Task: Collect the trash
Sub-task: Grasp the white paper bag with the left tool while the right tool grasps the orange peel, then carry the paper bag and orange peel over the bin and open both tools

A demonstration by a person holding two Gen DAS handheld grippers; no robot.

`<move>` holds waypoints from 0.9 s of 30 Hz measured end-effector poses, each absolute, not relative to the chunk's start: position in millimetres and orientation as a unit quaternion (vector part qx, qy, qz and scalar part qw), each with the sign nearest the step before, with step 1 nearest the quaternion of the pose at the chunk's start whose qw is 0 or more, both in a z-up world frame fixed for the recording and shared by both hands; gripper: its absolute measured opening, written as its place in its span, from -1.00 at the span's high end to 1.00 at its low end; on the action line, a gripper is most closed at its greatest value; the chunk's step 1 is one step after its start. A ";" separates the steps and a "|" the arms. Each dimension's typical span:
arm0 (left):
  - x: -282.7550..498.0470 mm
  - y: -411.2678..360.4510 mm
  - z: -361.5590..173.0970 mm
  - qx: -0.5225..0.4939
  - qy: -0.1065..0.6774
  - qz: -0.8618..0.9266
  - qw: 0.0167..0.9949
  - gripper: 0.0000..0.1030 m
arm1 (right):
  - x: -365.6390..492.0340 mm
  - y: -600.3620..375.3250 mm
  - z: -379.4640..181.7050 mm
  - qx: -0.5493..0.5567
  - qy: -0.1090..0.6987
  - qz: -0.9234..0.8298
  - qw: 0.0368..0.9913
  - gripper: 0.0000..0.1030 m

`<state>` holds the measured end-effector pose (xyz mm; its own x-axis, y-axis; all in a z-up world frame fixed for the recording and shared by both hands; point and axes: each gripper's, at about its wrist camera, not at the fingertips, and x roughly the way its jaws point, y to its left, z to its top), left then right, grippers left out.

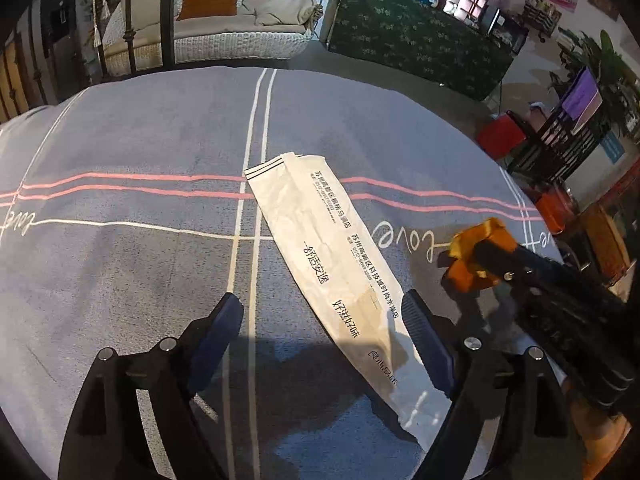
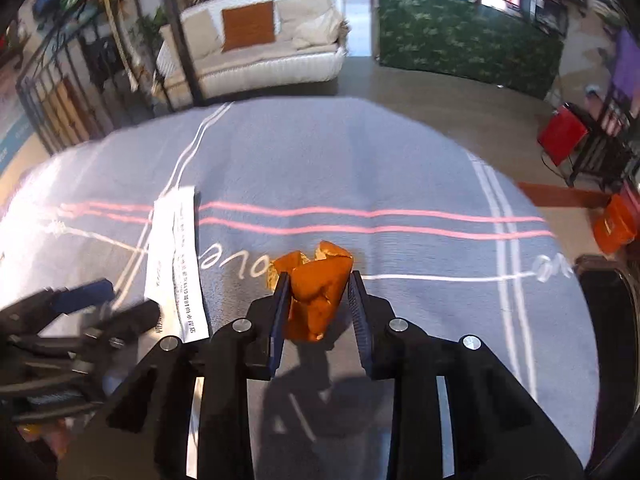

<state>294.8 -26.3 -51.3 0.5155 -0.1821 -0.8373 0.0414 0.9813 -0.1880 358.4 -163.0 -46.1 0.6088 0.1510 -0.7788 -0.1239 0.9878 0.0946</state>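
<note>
2 grippers work over a grey tablecloth [image 1: 120, 140] with pink and white stripes. Leftmost, the left gripper [image 1: 322, 316] is spread wide, its fingers released, straddling the near end of a long white printed paper sleeve [image 1: 320, 248] lying flat on the cloth. Just to the right, the right gripper [image 2: 319, 290] is clenched on a crumpled orange wrapper [image 2: 316, 292] at the cloth.
</note>
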 end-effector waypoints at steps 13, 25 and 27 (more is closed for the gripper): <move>310.6 -85.1 -76.1 0.029 0.528 -0.048 0.847 -0.74 | 310.6 -230.3 -21.1 0.054 0.391 0.028 0.918 0.43; 288.5 -62.3 -60.1 -0.048 0.483 -0.098 0.869 0.42 | 259.2 -263.3 -18.6 0.090 0.362 0.006 0.928 0.43; 281.4 -69.0 -55.2 -0.057 0.475 -0.115 0.871 0.47 | 250.6 -270.1 -17.7 0.093 0.355 -0.001 0.930 0.43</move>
<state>281.4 -69.0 -55.2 0.5235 -0.2539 -0.8133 0.1451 0.9672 -0.2085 250.6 -270.1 -17.7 0.7482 0.0639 -0.6604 0.0675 0.9828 0.1716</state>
